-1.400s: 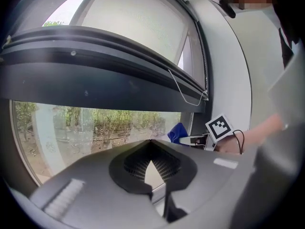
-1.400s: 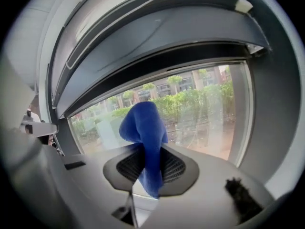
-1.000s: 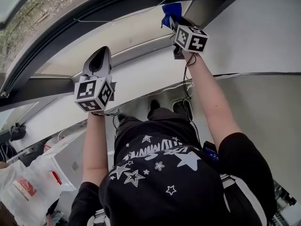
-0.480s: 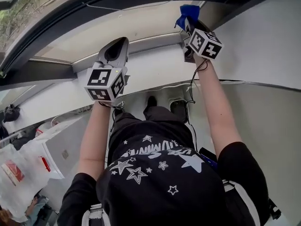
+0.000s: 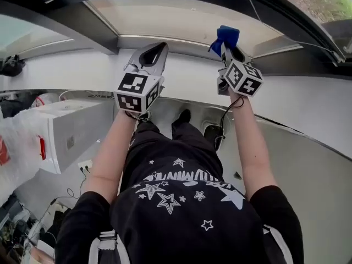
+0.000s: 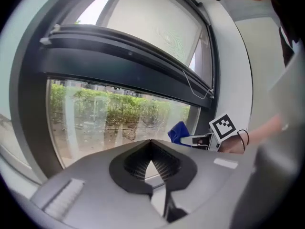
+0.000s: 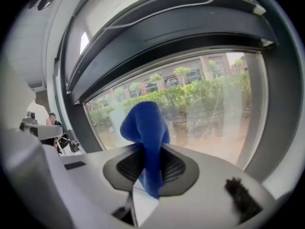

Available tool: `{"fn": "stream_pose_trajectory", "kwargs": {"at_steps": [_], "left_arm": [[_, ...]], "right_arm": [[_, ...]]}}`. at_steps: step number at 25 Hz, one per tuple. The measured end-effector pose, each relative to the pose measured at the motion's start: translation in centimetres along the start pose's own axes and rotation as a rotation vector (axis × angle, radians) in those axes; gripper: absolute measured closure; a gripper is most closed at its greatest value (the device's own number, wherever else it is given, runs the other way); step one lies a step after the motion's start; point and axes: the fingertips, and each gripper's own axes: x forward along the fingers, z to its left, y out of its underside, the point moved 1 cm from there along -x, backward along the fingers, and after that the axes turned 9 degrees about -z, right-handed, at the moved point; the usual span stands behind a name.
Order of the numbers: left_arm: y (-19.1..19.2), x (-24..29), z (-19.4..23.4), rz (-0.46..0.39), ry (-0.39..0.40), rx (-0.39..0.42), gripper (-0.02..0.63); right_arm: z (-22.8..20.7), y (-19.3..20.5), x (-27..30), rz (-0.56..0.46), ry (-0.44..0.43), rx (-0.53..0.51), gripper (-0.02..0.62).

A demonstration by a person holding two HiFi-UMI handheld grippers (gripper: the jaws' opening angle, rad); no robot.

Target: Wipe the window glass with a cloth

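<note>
At the window, both grippers were held up side by side, well apart, pointing at the pane.

- right gripper (image 5: 227, 47): fingers pinched the blue cloth (image 5: 226, 36). In the right gripper view the cloth (image 7: 145, 137) sat squeezed between the ribbed pads (image 7: 176, 168). A bunched lobe stood up past the tips and a short tail hung down toward the camera.
- The cloth was in front of the lower part of the window glass (image 7: 209, 113), near the pane's bottom edge. No view showed whether it touched the glass.
- left gripper (image 6: 151, 162): fingers were pressed together at the tips with nothing between them. It was aimed at the lower pane (image 6: 105, 123), to the left of the right gripper.
- The left gripper view caught the right gripper (image 6: 193, 140) with the cloth (image 6: 177, 131) sticking out toward the glass, and its marker cube (image 6: 222, 126) behind.
- A dark frame (image 6: 119, 70) crossed above the clear pane in both gripper views. Green shrubs (image 7: 190, 97) were visible outside.
- Head view: the left gripper (image 5: 153, 53) sat over the white sill (image 5: 181, 73). The pale glass (image 5: 176, 15) was above both tools. A black cable (image 5: 224, 120) ran down from the right gripper along the forearm.
- A white box (image 5: 66, 128) stood at lower left, beside the person's black star-print shirt (image 5: 181, 202).
</note>
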Motion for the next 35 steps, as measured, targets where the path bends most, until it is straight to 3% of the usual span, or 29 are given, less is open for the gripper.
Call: {"fn": "stream_pose_trajectory", "kwargs": {"at_steps": [10, 17, 23, 27, 35], "left_arm": [[0.1, -11.4, 14.8, -0.048, -0.193, -0.031, 0.597], [1.7, -16.0, 22.5, -0.034, -0.256, 0.004, 0.597], [2.6, -16.3, 26.3, -0.065, -0.283, -0.032, 0.597], [3.1, -15.9, 27.7, -0.093, -0.299, -0.055, 0.597], [5.5, -15.5, 27.5, -0.070, -0.244, -0.048, 0.597]], "right_arm": [[22.7, 2.6, 9.5, 0.036, -0.278, -0.068, 0.520], [33.7, 6.5, 16.5, 0.046, -0.385, -0.089, 0.522], [36.9, 8.6, 20.3, 0.042, -0.394, -0.095, 0.521], [36.8, 9.8, 21.8, 0.040, -0.356, -0.065, 0.521], [34.8, 11.0, 22.9, 0.037, -0.310, -0.043, 0.520]]}}
